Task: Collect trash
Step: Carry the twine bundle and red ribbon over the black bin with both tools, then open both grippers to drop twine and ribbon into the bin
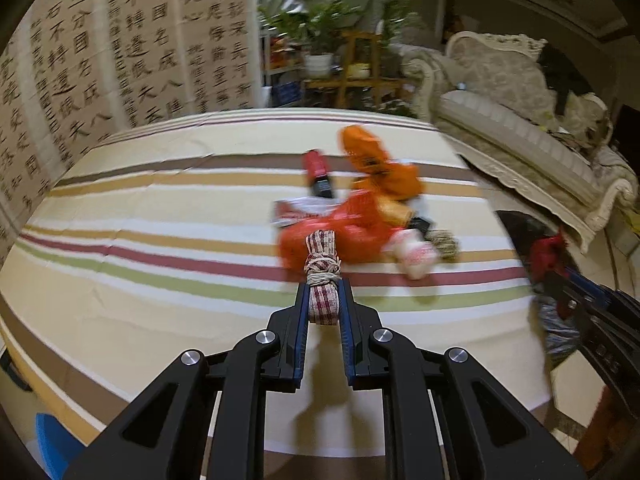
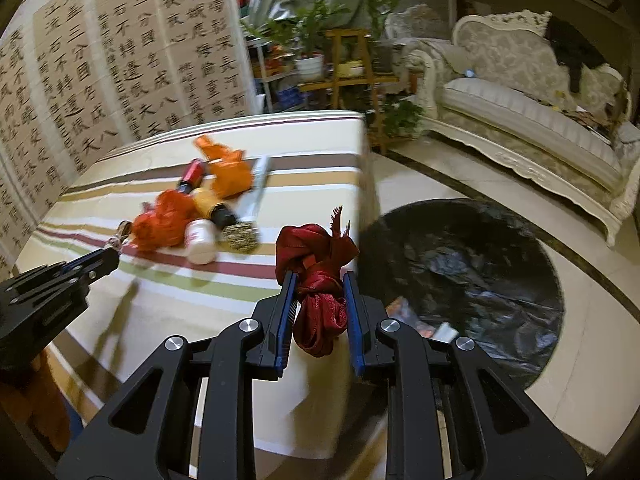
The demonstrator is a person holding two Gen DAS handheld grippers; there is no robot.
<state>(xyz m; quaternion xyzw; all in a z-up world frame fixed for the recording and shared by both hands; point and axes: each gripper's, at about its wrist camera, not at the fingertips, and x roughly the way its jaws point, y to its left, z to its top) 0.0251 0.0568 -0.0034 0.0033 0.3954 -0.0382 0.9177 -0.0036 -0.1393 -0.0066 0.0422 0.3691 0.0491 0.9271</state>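
Left gripper (image 1: 324, 300) clamps a checked cloth bundle (image 1: 322, 276) above the striped tabletop (image 1: 160, 216); behind it the trash pile (image 1: 360, 216) blurs, labels unreadable. Right gripper (image 2: 320, 292) pinches a knotted red ribbon (image 2: 316, 276) beside the tabletop edge, partly hiding the black bag (image 2: 472, 276) below.

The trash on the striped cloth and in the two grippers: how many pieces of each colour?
Orange or orange-red: 3 (bag, net, bottle)
Red: 2 (can, ribbon)
White: 1 (jar)
Checked: 1 (band)
Total: 7
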